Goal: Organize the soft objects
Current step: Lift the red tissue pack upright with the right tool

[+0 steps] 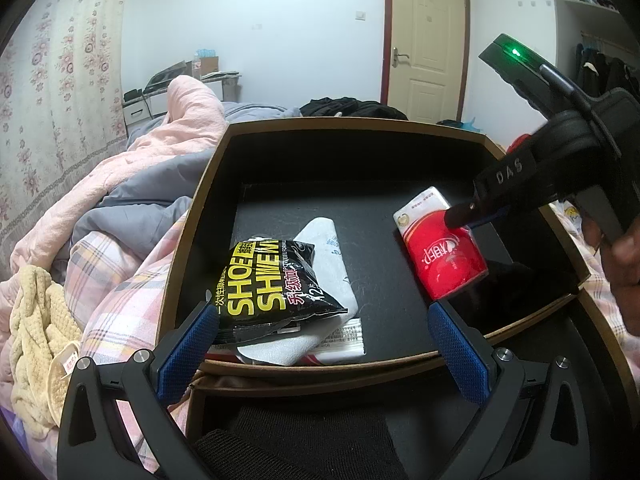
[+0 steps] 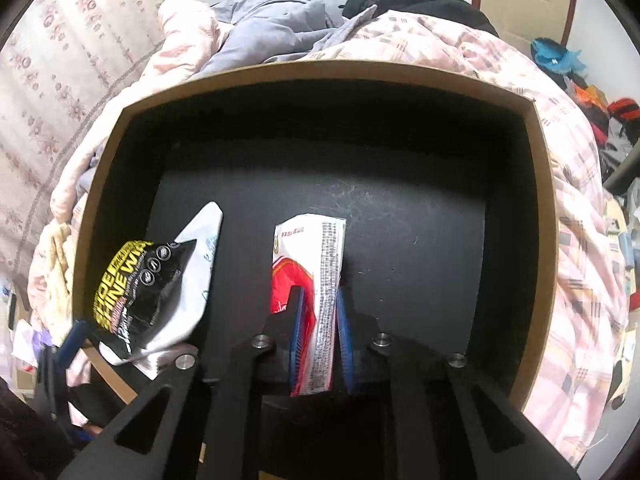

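right tongs [image 2: 320, 344]: clamped on red-and-white tissue pack [image 2: 316, 280], over black box [image 2: 536, 208] floor | left tongs [image 1: 320, 344]: spread, empty, at box's near edge

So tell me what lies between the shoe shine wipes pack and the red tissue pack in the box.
Only bare black box floor lies between the shoe shine wipes pack and the red tissue pack; the right wrist view shows it best.

Black wipes pouch [image 1: 276, 280] reads "SHOE SHINE W…" in yellow, with "12" below; right gripper [image 1: 460, 216] body marked "DAS"; red tissue pack [image 1: 440, 256] print illegible.
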Motion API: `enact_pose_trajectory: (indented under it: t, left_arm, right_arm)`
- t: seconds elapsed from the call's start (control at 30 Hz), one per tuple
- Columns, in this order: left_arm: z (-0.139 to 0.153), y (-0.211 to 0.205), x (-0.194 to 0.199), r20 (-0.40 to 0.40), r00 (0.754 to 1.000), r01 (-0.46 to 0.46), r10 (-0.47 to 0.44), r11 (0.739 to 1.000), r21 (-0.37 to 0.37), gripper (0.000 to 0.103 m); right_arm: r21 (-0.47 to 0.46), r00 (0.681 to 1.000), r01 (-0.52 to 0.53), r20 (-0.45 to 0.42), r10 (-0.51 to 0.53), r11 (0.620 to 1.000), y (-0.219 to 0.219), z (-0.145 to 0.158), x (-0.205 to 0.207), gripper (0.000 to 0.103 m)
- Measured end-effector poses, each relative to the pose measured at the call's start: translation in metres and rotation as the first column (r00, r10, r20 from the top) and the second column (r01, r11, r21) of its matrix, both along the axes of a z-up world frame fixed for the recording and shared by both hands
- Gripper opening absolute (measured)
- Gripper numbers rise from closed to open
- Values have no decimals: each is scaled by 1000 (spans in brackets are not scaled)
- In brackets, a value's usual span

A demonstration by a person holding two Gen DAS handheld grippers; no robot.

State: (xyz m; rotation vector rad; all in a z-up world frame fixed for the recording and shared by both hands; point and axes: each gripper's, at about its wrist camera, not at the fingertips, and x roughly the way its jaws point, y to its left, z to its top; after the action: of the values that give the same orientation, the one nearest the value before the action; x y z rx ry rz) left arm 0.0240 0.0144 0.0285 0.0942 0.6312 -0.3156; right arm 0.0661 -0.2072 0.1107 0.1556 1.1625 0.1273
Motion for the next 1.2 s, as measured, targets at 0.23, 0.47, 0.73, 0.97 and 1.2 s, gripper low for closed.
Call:
enact_pose_trajectory:
  t: [0.23, 0.47, 0.73, 0.97, 1.2]
  left_arm:
    - [0, 0, 0, 0, 1000, 0, 0, 1000, 0, 103]
    - [0, 0, 0, -2, 1000, 0, 0, 1000, 4, 103]
    - [0, 1, 1, -1, 1000, 0, 0, 1000, 2, 103]
    - [0, 1, 0, -1, 1000, 0, 0, 1000, 2, 103]
    - [0, 2, 1, 0, 1000, 0, 0, 1000, 2, 103]
  right_arm:
    - [-71, 999, -9, -48, 6, 997, 23, -39, 37, 64]
    - [-209, 991, -81, -120, 57, 975, 73, -86, 44, 64]
    - [-238, 1000, -28, -2, 28, 971, 71, -66, 29, 43]
    - [-81, 979, 32, 202, -15, 996, 39, 3, -7, 43]
    - [28, 935, -14, 353, 4, 1000, 38, 31, -28, 43]
